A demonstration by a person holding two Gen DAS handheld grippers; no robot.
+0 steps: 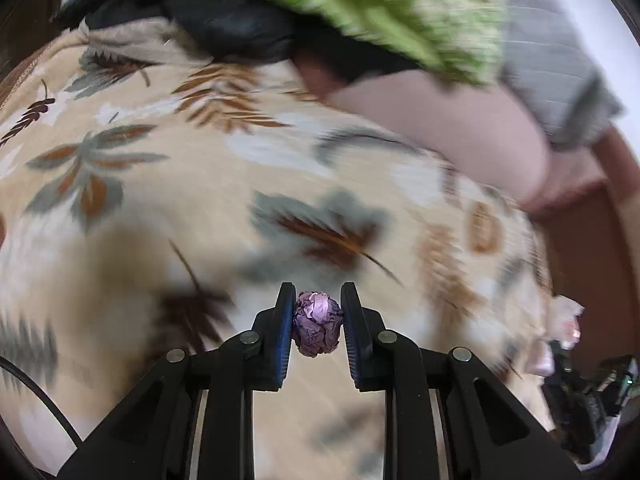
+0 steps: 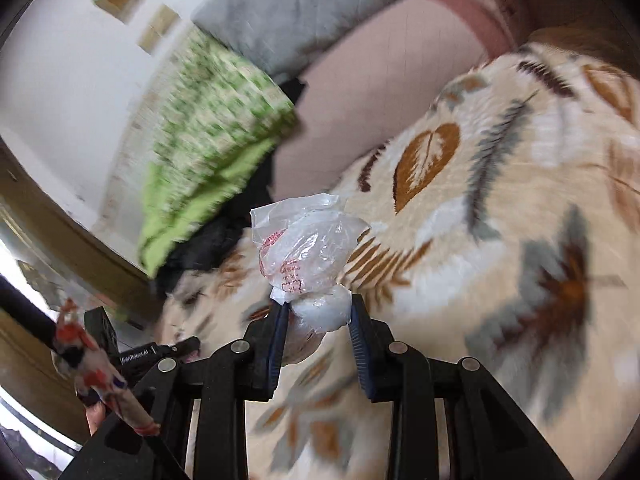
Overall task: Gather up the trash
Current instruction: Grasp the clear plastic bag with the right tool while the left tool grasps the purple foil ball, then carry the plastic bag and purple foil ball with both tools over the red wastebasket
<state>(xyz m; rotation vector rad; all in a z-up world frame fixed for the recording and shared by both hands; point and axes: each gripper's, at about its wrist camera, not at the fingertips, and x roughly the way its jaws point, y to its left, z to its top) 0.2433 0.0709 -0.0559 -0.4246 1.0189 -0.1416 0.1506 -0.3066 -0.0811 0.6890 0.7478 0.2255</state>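
Left claw point(image 1: 316, 320): black frame, blue pads, clamped on a foil ball point(image 1: 317, 325). The ball is purple, crumpled, pinched from both sides near the fingertips and held clear above the blanket point(image 1: 168, 200).

Right claw point(image 2: 318, 316): same build, clamped on a plastic bag point(image 2: 304, 252). The bag is clear and thin with red print; its bunched white lower part sits between the pads and the rest stands up and away past the fingertips.

Blanket: cream, plush, with brown and grey leaf pattern. It fills most of both views beneath the claws and appears to cover a bed; much of it is motion-blurred.

Green cloth point(image 1: 360, 8): lime with a pale speckled print, lying at the far edge of the blanket, blurred. Seen also in the right wrist view point(image 2: 208, 132), against the white wall point(image 2: 60, 72).

Black cloth point(image 1: 232, 28): dark bundle just under the green cloth, touching the blanket's far edge.

Pink pillow point(image 1: 440, 128): pale, smooth, beside the green cloth.

Grey cloth point(image 1: 552, 64): quilted, resting above the pink pillow.

Left wrist view, right edge: the other claw with the bag shows faintly, too blurred for detail.
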